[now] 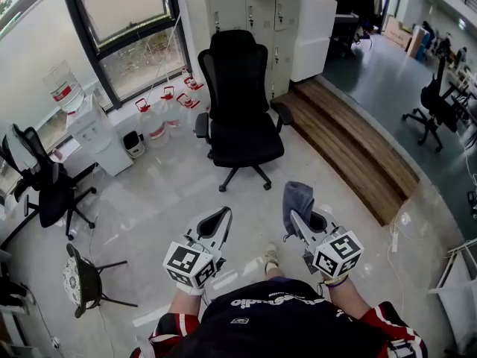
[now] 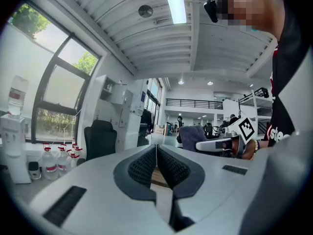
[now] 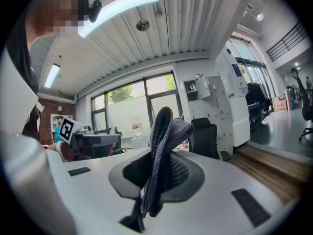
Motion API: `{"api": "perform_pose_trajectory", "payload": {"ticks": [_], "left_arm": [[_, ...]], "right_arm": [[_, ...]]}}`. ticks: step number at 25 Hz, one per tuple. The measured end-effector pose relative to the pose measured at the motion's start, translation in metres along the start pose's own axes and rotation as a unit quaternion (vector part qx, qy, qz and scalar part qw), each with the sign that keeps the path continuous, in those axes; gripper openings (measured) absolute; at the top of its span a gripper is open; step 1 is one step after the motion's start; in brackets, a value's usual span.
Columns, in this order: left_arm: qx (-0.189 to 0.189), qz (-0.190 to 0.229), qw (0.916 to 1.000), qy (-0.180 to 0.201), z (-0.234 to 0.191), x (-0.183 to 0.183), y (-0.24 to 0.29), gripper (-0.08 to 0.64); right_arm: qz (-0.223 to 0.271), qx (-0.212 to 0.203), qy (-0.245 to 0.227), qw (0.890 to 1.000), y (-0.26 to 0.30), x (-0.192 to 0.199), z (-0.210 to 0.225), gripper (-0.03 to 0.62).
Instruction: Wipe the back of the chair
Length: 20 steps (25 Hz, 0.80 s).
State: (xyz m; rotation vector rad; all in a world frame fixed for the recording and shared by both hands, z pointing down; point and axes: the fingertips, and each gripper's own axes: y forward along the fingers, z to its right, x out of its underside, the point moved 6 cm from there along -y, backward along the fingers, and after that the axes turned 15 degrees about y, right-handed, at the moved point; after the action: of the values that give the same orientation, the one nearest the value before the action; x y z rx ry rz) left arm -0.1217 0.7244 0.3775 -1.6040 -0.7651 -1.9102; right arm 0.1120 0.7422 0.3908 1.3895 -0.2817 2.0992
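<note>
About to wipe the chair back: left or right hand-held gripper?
Right, probably: the right hand-held gripper is shut on the grey cloth; the left hand-held gripper is shut, empty. The black chair stands ahead.

The chair (image 1: 238, 80) is black, the cloth (image 1: 297, 198) grey, the step (image 1: 350, 140) brown-striped wood.

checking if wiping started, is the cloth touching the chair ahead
Apart. Head view shows bare floor between the cloth in the right gripper and the chair.
</note>
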Motion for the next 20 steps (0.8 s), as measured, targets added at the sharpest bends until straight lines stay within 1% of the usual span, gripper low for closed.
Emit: {"api": "perform_pose_trajectory", "payload": {"ticks": [4,8,12,17,20], "left_arm": [[-0.006,-0.008,0.9999,-0.002,-0.020,-0.001,0.021,0.026],[-0.017,-0.017,0.9997,-0.002,-0.040,-0.002,0.057,0.026],[-0.023,-0.019,0.9995,0.006,-0.060,-0.011,0.105,0.025],[-0.029,-0.018,0.9992,0.019,-0.080,-0.020,0.173,0.026],[-0.034,-0.024,0.9987,0.031,-0.088,-0.024,0.210,0.026]], "right_arm": [[-0.002,-0.007,0.004,1.000,0.025,-0.015,0.017,0.061],[-0.004,-0.014,0.010,1.000,0.050,-0.033,0.050,0.061],[-0.006,-0.020,0.007,1.000,0.079,-0.062,0.090,0.061],[0.001,-0.040,-0.002,0.999,0.115,-0.095,0.143,0.061],[0.002,-0.049,0.002,0.999,0.130,-0.112,0.174,0.061]]}}
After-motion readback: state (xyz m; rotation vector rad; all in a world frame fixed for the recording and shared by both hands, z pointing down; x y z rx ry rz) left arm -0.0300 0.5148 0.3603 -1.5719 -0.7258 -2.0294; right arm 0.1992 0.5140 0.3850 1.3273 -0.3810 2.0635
